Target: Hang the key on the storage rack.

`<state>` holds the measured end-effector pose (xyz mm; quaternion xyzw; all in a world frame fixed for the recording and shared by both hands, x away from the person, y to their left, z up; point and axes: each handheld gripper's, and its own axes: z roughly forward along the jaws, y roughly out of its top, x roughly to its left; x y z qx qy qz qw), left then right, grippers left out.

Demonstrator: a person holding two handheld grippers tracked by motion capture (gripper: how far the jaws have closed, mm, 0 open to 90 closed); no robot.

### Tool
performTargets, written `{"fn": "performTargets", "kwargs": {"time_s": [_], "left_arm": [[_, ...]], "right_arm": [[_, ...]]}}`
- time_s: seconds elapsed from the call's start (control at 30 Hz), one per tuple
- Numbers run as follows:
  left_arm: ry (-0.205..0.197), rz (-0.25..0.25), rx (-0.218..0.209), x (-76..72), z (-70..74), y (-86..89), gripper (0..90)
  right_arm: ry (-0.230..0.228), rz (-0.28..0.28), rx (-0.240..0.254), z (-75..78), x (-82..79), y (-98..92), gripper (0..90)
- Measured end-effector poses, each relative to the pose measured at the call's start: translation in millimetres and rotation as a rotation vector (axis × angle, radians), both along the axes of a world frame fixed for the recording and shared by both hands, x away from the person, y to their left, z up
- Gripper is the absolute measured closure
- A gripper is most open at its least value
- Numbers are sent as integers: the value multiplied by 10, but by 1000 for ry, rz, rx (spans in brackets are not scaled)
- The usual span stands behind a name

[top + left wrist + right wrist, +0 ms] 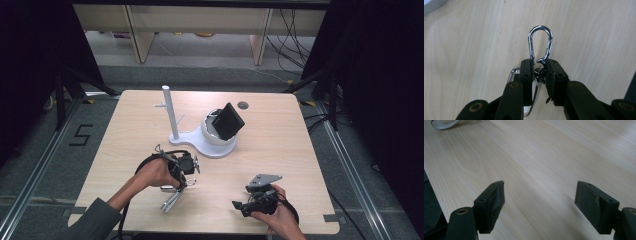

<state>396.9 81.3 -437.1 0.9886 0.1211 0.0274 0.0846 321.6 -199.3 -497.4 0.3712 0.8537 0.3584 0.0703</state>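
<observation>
Between the black jaws of the left claw (pixel 540 71) a chrome carabiner (pixel 540 43) was pinched at its lower end, among a small cluster of rings. Its polished, pear-shaped loop was seen projecting beyond the jaw tips, the rounded end farthest from the claw and the spring gate on the right side in the left gripper view. A second shiny metal piece (pixel 534 92) was seen behind the jaws, its form not clear. From the high view, the left claw (pixel 182 175) was held over the front left part of the light wooden tabletop (pixel 280 150), with the bright metal of the carabiner (pixel 170 200) hanging from it toward the near edge, just above or on the wood; which could not be told.

At the front right, the right claw (pixel 240 206) was kept spread, with nothing between its pads (pixel 494 202), well apart from the carabiner. Farther back on the tabletop, a white stand with a post (pixel 172 117) and a white bowl-shaped holder carrying a tilted black box (pixel 227 121) were seen.
</observation>
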Motion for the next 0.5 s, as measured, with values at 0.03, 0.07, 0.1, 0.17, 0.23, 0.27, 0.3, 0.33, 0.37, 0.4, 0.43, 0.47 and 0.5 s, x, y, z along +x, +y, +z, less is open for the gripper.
{"fn": "performTargets", "kwargs": {"time_s": [0.03,0.07,0.1,0.17,0.23,0.27,0.3,0.33,0.37,0.4,0.43,0.47,0.5], "left_arm": [[-6,14,-5,0,44,33,752],[-6,21,-7,7,89,70,752],[-15,28,-8,18,138,106,751],[-25,48,-8,33,238,181,751],[-43,68,-13,46,333,247,751],[-37,78,-22,59,409,309,751],[-39,91,-31,64,444,338,752],[-41,93,-28,76,492,378,752],[-52,107,-29,80,538,416,751],[-66,122,-36,95,594,462,751],[-65,127,-34,106,629,489,751],[-76,140,-36,128,685,531,752],[-88,151,-41,139,712,554,751]], "right_arm": [[8,6,-12,9,-2,-6,249],[13,7,-10,6,-6,-5,249],[12,8,-12,3,-4,-7,249],[10,7,-14,0,3,-5,249],[14,11,-14,0,-1,-3,249],[15,11,-14,-1,-3,-4,249],[14,8,-17,-3,0,-8,249],[9,10,-16,-6,6,-9,249],[9,10,-16,-7,8,-9,249],[9,10,-17,-8,7,-9,249],[12,11,-17,-8,4,-10,249],[16,9,-17,-8,0,-9,249],[12,10,-17,-10,5,-9,249]]}}
